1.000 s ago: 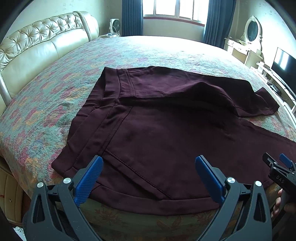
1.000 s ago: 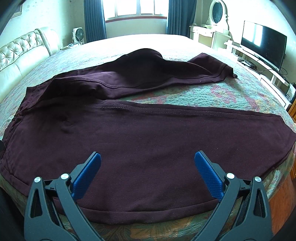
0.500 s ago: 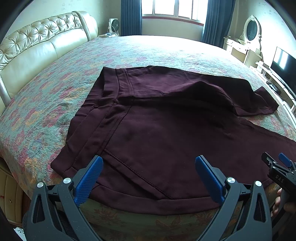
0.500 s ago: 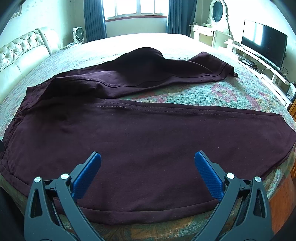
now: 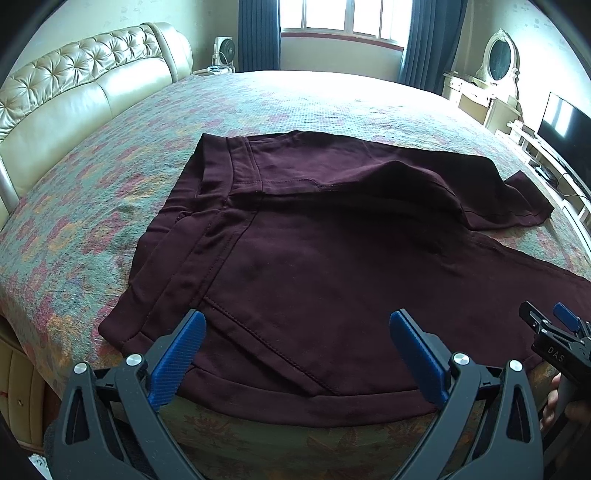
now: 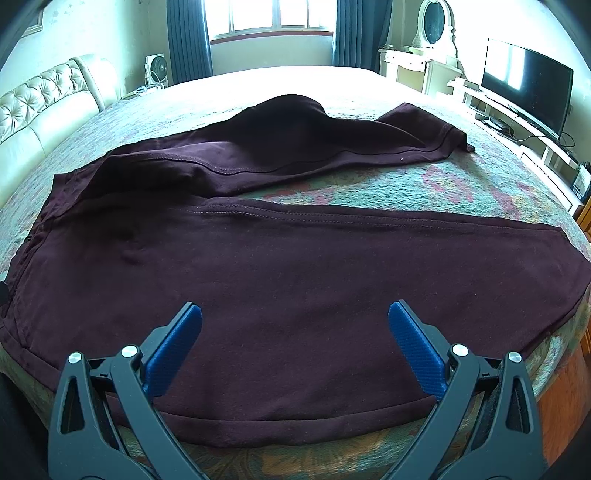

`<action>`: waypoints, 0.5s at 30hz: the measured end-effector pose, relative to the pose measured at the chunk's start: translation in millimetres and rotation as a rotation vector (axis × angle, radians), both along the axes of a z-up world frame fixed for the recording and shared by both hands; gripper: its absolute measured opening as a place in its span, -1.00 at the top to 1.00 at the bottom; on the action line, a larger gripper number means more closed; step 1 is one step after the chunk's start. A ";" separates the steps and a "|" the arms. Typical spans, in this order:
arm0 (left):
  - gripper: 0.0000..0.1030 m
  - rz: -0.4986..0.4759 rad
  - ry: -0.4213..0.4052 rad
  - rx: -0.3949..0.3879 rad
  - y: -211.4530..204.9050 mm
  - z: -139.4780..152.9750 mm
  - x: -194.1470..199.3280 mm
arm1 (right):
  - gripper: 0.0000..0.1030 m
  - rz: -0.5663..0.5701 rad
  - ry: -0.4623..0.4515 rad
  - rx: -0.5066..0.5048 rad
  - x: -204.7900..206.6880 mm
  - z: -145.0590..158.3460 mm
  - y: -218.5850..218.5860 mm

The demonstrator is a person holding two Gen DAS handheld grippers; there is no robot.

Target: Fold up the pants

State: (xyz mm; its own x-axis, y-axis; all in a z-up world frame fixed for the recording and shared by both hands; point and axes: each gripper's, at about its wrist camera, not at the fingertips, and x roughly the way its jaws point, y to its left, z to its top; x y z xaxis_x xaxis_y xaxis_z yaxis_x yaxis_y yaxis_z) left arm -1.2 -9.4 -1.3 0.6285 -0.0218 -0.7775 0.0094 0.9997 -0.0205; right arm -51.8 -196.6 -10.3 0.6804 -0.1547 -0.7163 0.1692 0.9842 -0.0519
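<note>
Dark maroon pants (image 5: 303,258) lie spread on the bed, waistband at the left, legs running right. The far leg (image 6: 295,147) is bunched into a hump; the near leg (image 6: 314,295) lies flat along the bed's front edge. My left gripper (image 5: 297,325) hovers open over the waistband and pocket area, nothing between its blue pads. My right gripper (image 6: 295,317) stands open above the near leg, also holding nothing. The right gripper (image 5: 554,332) also shows at the right edge of the left wrist view, with a hand (image 5: 554,402) on its handle.
The bed's floral cover (image 5: 92,184) stretches wide to the left and behind the pants. A tufted cream headboard (image 5: 74,85) stands at the left. A television (image 6: 524,85) on a low stand and a dressing table with an oval mirror (image 6: 432,22) line the right wall.
Both views have shifted only slightly, with the pants lying as before. Both grippers stay open.
</note>
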 end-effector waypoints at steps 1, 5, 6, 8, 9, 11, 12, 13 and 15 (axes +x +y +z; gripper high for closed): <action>-0.93 0.000 0.000 -0.001 0.2 -0.1 -0.2 | -0.96 0.000 0.001 0.001 -0.1 0.1 -0.2; -0.93 -0.005 -0.002 -0.002 -0.5 0.2 -0.8 | -0.96 -0.001 0.000 0.002 -0.3 0.2 -0.2; -0.93 -0.006 -0.002 -0.002 -0.9 0.1 -0.8 | -0.96 0.000 0.000 0.002 -0.2 0.2 -0.2; -0.93 -0.005 0.000 -0.003 -0.6 -0.3 -0.6 | -0.96 -0.001 0.000 0.001 -0.3 0.1 -0.2; -0.93 -0.005 0.001 -0.003 -0.8 -0.6 -0.7 | -0.96 -0.001 0.001 0.002 -0.2 0.1 -0.3; -0.93 -0.006 0.002 -0.004 -0.6 -0.8 -0.4 | -0.96 0.000 0.001 0.006 -0.5 0.2 -0.4; -0.93 -0.007 0.004 -0.004 -0.7 -0.9 -0.3 | -0.96 -0.001 0.001 0.008 -0.8 0.6 -0.3; -0.93 -0.008 0.004 -0.004 -0.8 -1.1 -0.4 | -0.96 -0.002 0.001 0.008 -0.7 0.4 -0.5; -0.93 -0.009 0.003 -0.003 -1.1 -1.0 -0.6 | -0.96 -0.002 0.001 0.008 -0.6 0.3 -0.5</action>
